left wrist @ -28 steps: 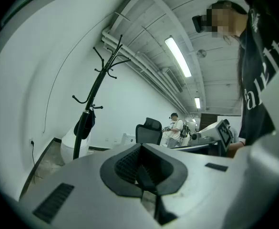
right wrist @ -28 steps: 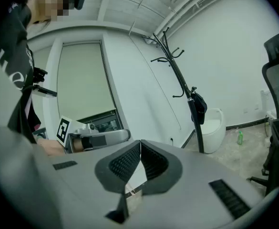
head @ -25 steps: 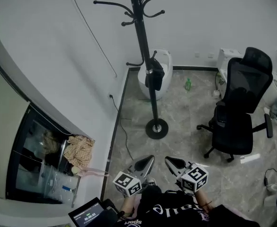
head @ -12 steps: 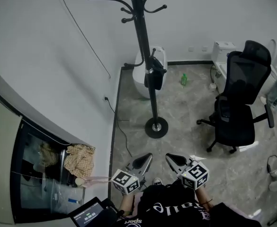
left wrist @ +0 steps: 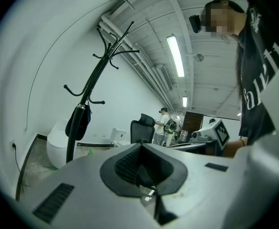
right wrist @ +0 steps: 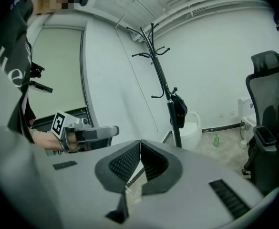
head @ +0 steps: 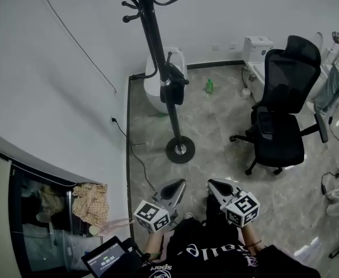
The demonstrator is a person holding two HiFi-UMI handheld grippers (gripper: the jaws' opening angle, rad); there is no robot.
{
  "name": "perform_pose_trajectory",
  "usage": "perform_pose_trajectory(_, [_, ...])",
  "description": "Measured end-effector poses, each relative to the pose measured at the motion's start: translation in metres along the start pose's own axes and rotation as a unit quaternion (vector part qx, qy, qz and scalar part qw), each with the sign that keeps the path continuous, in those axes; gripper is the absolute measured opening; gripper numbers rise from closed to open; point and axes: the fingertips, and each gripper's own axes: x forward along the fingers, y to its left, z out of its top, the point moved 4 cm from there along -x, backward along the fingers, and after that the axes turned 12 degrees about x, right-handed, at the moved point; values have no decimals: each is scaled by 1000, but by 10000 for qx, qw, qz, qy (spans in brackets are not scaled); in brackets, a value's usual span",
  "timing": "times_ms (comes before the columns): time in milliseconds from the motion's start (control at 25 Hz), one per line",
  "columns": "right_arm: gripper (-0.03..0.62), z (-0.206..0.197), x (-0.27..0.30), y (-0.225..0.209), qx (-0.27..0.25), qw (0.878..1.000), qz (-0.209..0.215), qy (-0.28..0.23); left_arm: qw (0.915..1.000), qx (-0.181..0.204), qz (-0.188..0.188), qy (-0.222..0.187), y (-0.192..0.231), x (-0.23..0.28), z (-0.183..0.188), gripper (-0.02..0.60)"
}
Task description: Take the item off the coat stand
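The black bag (head: 172,89) hangs where it did, on a low hook partway up the coat stand (head: 153,39), just in front of a white toilet (head: 150,90) by the wall and well apart from both of the person's tools. What has changed over the last second is the approach: the whole scene has slid to the left in the head view, the stand's round base now sits a little further left and the office chair (head: 280,117) has come more into the middle, so the person looks to be walking and turning toward the stand. The left hand-held gripper (head: 178,184) and the right hand-held gripper (head: 214,184) are carried low in front of the body, side by side, each with its jaws pressed together and nothing between them, as both gripper views show plainly. A stretch of bare floor (head: 215,143) still lies between them and the stand. By my reckoning the task has barely begun: one pair of jaws must yet part and reach the bag's strap at the hook
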Motion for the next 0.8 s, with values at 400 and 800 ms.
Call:
perform_pose_trajectory(400, [17, 54, 48, -72, 14, 9995, 330, -3, 9985, -69, 529, -106, 54, 53, 10, 5])
perform_pose_trajectory(800, [17, 140, 84, -176, -374, 9953, 891, 120, 9930, 147, 1095, -420, 115, 173, 51, 5])
